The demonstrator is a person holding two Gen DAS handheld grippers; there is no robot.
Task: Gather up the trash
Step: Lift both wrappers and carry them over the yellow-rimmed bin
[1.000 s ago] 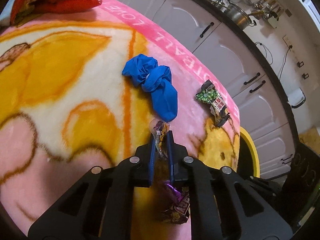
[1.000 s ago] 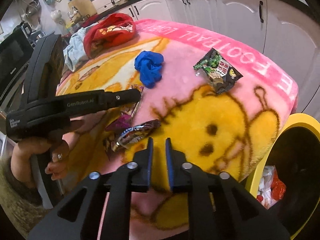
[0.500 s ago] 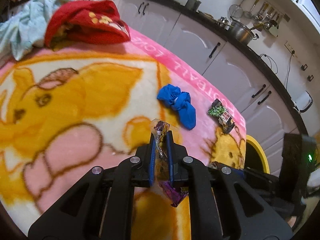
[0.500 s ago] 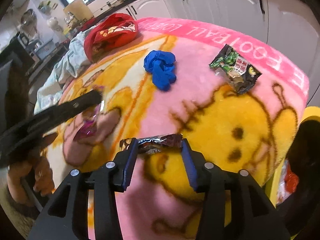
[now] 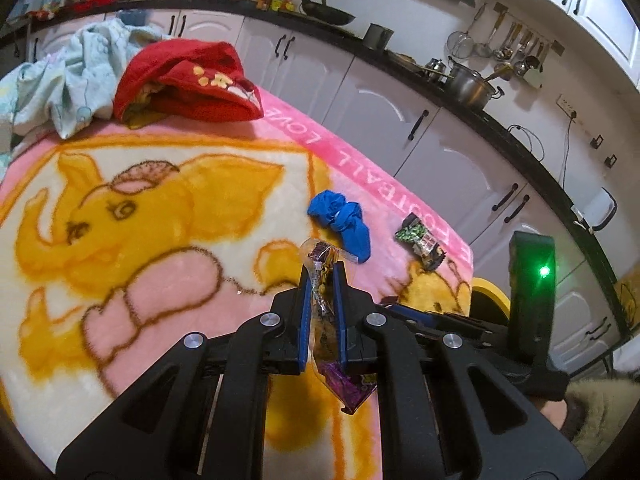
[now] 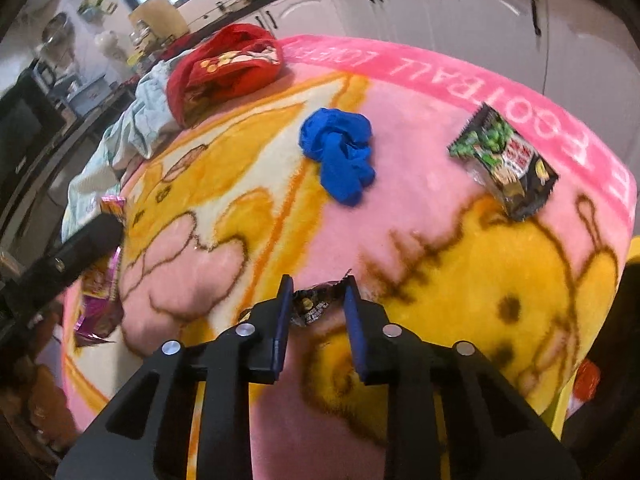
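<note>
So trash pickup is maybe halfway, judging by what's lying around. The left gripper (image 5: 323,280) is clamped on a crinkly purple wrapper (image 5: 325,312), lifted clear of the blanket (image 5: 160,208), with the tail of it dangling below the fingers. The right gripper (image 6: 316,300) sits low near the blanket's near edge with a dark wrapper (image 6: 314,306) between its jaws. The jaws look partly apart with the wrapper bridging the gap, so I can't tell if it's actually pinched yet or just straddled.

What's left on the blanket: a green-and-black snack bag (image 6: 502,160) over by the right edge, just inside the pink lettered border, and a balled-up blue glove (image 6: 340,156) more toward the middle, well apart from the bag. Both look untouched.

The bin (image 5: 490,296) is off the right edge, only a yellow rim showing in the left view, and there's a bit of red stuff low at the right side of the right view that could be trash already inside, hard to say. Neither held wrapper is over it yet.

At the far corner there's a red cloth (image 5: 188,80) and a pale blue cloth (image 5: 68,80) piled up, which I'd guess is laundry, not trash.

So my read: two wrappers in hand, or nearly, that need dropping, then the bag and the glove.
</note>
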